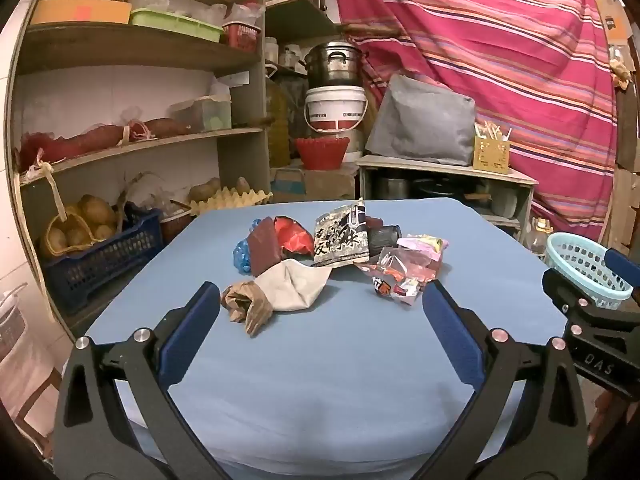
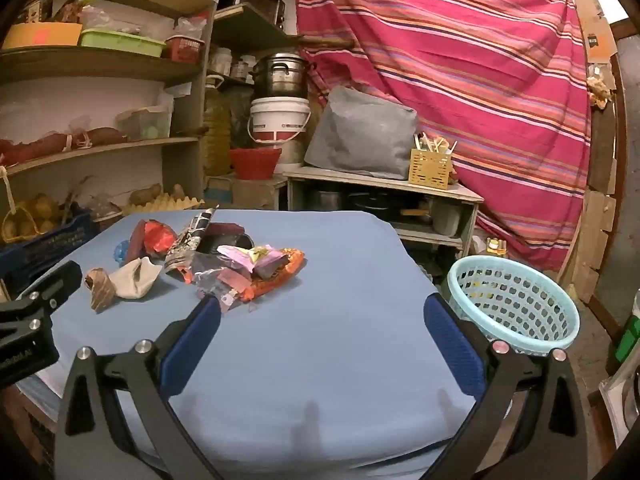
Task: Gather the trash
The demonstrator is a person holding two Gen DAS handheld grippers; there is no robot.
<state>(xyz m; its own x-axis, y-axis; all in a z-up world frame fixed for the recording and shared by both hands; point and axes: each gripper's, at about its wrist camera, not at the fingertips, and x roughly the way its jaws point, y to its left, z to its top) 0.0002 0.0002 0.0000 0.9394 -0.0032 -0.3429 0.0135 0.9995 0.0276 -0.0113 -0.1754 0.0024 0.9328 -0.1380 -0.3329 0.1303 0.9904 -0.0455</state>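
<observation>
We see a big table with a blue cloth [image 1: 320, 380] on it. Its far edge runs just behind the trash, and its right edge drops off next to a light blue basket [image 2: 516, 304] with holes in its sides. The basket sits lower than the table top, just off the right corner. The near half of the cloth is bare and flat, so there is lots of open room in front of the trash. To the left of the table stand shelves [image 1: 132, 140] with potatoes, boxes and tubs. Behind it hangs a pink striped sheet [image 1: 500, 60].

The trash lies in a loose pile [image 1: 340, 256] on the far half of the table, a bit to the left in the right wrist view. We see a crumpled brown paper bag [image 1: 246, 306] at the near left, touching a pale crumpled paper [image 1: 296, 286]. Behind them lie a dark red packet [image 1: 264, 250], a shiny red wrapper [image 1: 294, 236] and a small blue plastic bit [image 1: 242, 256]. A black and white printed packet [image 1: 344, 240] stands tilted in the middle. On the right lie clear and pink wrappers [image 1: 404, 272].

Our left gripper [image 1: 320, 308] has its claws spread wide with nothing between them, near the brown bag but not touching. Our right gripper [image 2: 322, 312] is spread wide too, over bare cloth, holding nothing.
</observation>
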